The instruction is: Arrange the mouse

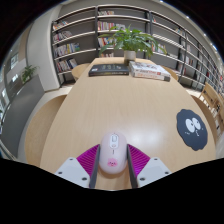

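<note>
A white mouse (112, 150) with a small pink mark on its back sits between my gripper's (112, 160) two fingers, its front pointing away from me. The magenta pads (88, 158) press against both of its sides. The gripper is shut on the mouse, low over the round wooden table (120, 100). A round black mouse mat (192, 127) with a white cartoon print lies on the table, ahead and to the right of the fingers.
A stack of books (149, 70) and a dark flat item (108, 69) lie at the table's far edge, with a potted plant (128, 40) behind them. Bookshelves (85, 30) line the back wall. A wooden chair (211, 100) stands at the right.
</note>
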Available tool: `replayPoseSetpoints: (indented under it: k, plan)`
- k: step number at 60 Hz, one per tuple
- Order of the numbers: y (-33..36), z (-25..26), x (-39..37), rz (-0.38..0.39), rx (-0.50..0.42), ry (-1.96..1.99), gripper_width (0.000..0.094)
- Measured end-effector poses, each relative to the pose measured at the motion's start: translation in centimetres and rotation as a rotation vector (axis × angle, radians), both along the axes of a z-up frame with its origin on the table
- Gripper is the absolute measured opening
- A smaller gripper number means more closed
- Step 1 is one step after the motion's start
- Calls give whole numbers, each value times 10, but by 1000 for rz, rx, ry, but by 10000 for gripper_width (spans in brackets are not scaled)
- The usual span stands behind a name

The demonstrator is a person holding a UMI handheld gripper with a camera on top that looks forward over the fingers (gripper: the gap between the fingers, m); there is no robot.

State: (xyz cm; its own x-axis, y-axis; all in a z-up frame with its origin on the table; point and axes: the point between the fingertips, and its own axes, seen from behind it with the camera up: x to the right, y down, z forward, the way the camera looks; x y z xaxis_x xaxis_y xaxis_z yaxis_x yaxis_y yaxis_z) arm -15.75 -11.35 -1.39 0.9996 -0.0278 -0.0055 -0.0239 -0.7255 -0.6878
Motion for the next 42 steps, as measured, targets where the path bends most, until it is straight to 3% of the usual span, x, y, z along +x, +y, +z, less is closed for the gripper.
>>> replayPoseSetpoints:
  k: [12, 21, 30, 42]
  plan:
    - [-2, -1, 1, 35, -26, 31, 335]
    - [7, 22, 6, 129, -54, 63, 335]
    - [52, 153, 57, 177, 147, 38, 336]
    - [98, 311, 173, 150, 408, -29, 336]
